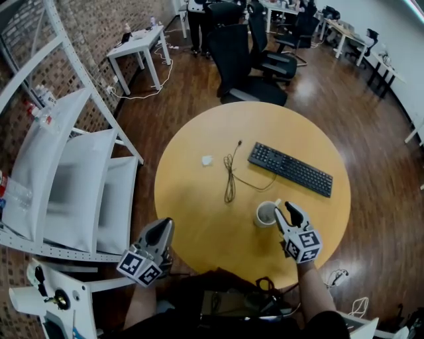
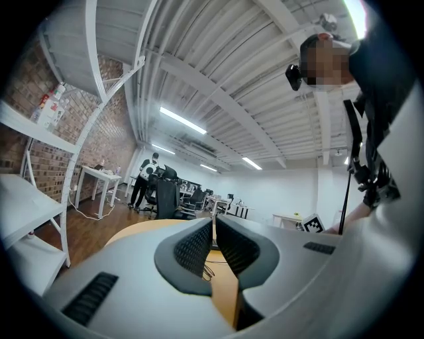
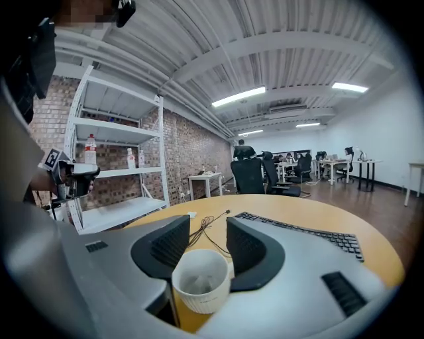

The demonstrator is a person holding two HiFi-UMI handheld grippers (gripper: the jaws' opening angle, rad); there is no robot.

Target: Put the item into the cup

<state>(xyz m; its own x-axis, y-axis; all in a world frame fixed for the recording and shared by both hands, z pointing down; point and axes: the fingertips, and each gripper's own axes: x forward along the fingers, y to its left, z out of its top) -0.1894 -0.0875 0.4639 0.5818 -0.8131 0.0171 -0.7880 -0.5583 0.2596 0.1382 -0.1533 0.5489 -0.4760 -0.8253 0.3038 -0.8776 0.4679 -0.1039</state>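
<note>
Hovering the right claw (image 3: 207,237) over the white cup (image 1: 266,213) at the counter's (image 1: 199,218) near right, jaws standing apart with the cup's far rim between them, pressing on nothing. Spotting a pale item (image 3: 196,283) lying inside the cup, too blurred for naming. Holding the left claw (image 2: 213,228) off the near left edge, jaws together, empty.

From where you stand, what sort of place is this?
Most likely an open-plan office or lab workspace. Black office chairs and a white desk stand in the background, a keyboard lies on the round table, and metal shelving lines a brick wall.
</note>
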